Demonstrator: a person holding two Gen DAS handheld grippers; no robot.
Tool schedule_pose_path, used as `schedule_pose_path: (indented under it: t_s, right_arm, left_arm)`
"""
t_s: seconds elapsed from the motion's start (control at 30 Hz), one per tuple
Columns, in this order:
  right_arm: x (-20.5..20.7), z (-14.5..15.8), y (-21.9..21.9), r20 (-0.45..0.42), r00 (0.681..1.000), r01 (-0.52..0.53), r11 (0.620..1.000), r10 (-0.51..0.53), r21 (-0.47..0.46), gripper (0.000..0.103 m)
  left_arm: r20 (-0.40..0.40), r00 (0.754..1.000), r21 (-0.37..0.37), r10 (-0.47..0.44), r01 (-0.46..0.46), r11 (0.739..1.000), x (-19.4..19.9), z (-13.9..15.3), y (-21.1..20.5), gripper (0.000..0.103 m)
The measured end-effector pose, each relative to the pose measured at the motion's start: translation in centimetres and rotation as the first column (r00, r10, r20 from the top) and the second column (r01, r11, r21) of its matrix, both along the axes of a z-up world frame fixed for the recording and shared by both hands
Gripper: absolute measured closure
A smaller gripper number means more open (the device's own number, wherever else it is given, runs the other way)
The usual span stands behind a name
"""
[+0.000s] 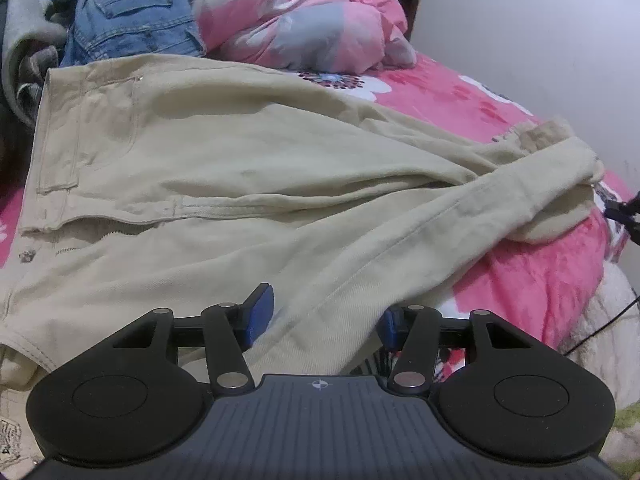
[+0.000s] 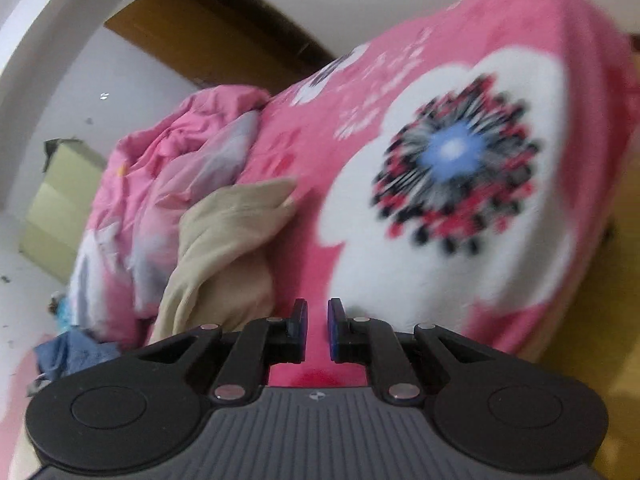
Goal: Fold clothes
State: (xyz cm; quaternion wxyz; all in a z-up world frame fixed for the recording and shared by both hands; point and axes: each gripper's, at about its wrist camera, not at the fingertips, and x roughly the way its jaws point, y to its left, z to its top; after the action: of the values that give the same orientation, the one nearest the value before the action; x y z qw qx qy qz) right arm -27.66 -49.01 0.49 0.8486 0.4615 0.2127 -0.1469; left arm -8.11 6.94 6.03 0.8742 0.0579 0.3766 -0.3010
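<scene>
Beige trousers (image 1: 224,168) spread flat, legs crossed

My right gripper (image 2: 317,326) jaws nearly closed, nothing between them, over pink floral blanket (image 2: 440,208). Beige trousers (image 2: 228,240) bunched to my left, touching crumpled pink duvet (image 2: 160,168). Denim (image 2: 76,354) far left. View blurred.

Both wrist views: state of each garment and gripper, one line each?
Beige cotton trousers: spread across the bed, legs crossing, not yet folded.
Blue denim garment: bunched in a pile behind the trousers.
Pink and grey quilt: crumpled in a heap.
Left gripper: part open, trouser fabric between the fingers.
Right gripper: nearly shut, nothing held.
</scene>
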Motion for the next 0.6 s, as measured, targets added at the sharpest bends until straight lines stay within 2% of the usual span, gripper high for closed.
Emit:
schedule_pose_path:
  t_s: [0.13,0.23,0.3,0.33,0.4,0.43,0.5,0.57,0.6]
  right_arm:
    - [-0.3,3.8,-0.1,0.031,0.999,0.021,0.991,-0.017,-0.134,0.09]
    - [2.7,7.4,0.9,0.062,0.994,-0.069,0.957,0.09,-0.281,0.088]
    - [6.4,9.7,2.3,0.066,0.974,-0.178,0.916,0.215,-0.358,0.082]
    - [8.4,10.6,3.3,0.056,0.958,-0.239,0.891,0.281,-0.385,0.074]
    - [12.3,12.3,5.5,0.031,0.912,-0.357,0.828,0.41,-0.432,0.06]
    - [14.6,12.8,6.8,0.004,0.875,-0.43,0.782,0.483,-0.451,0.052]
    - [19.3,13.1,9.5,-0.069,0.788,-0.567,0.678,0.611,-0.469,0.05]
    - [24.1,12.7,12.3,-0.158,0.683,-0.691,0.56,0.713,-0.457,0.038]
    - [26.2,12.0,13.5,-0.196,0.642,-0.736,0.524,0.742,-0.429,0.038]
  left_arm:
    - [0.0,1.0,-0.035,-0.009,0.009,0.999,-0.4,0.8,0.3,0.047]
    - [0.01,1.0,-0.09,-0.016,0.017,0.996,-0.5,1.7,0.5,0.043]
    - [0.014,1.0,-0.131,-0.015,0.017,0.991,-0.3,2.1,0.3,0.042]
    - [0.016,1.0,-0.151,-0.014,0.016,0.988,-0.2,2.3,0.3,0.042]
    - [0.007,1.0,-0.191,-0.009,0.01,0.982,0.1,2.5,0.1,0.042]
    - [0.002,1.0,-0.213,-0.006,0.007,0.977,0.3,2.5,0.1,0.042]
    - [-0.005,1.0,-0.257,-0.009,0.007,0.966,0.7,2.6,0.0,0.042]
    - [-0.009,1.0,-0.282,-0.006,0.004,0.959,1.3,2.5,0.0,0.042]
    - [-0.012,1.0,-0.294,-0.005,0.001,0.956,1.6,2.4,0.0,0.042]
